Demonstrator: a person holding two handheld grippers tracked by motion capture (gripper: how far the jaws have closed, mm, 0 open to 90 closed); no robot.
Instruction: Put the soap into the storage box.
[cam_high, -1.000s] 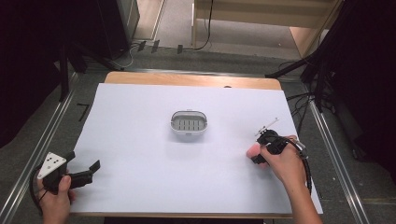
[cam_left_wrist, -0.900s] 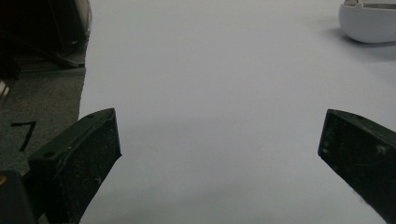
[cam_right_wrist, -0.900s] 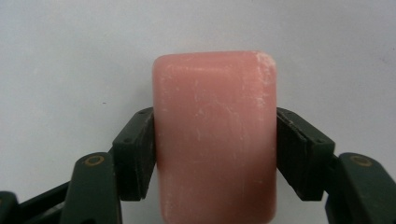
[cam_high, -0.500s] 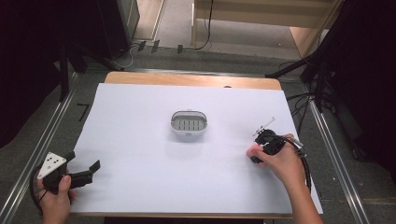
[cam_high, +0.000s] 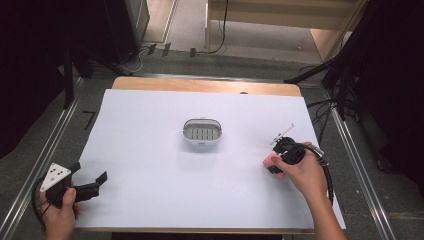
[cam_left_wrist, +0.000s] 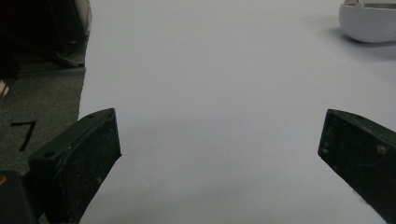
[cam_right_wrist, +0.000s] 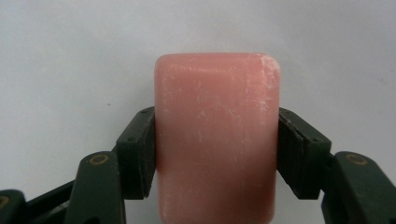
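Now, high view: white soap dish (cam_high: 202, 132) sits mid-counter (cam_high: 150, 150), nothing near it. Left claw (cam_high: 92, 184) rests at the near left corner, well apart from it, jaws spread. Right claw (cam_high: 274, 164) is down at the right side, a hand (cam_high: 300, 172) covering most of it; just a sliver of pink soap (cam_high: 269, 160) peeks out. Left gripper view: jaws wide, bare white sheet between, dish (cam_left_wrist: 369, 21) cut off top right. Right gripper view: both jaws pressed on the pink soap (cam_right_wrist: 217, 135), its near end cropped.
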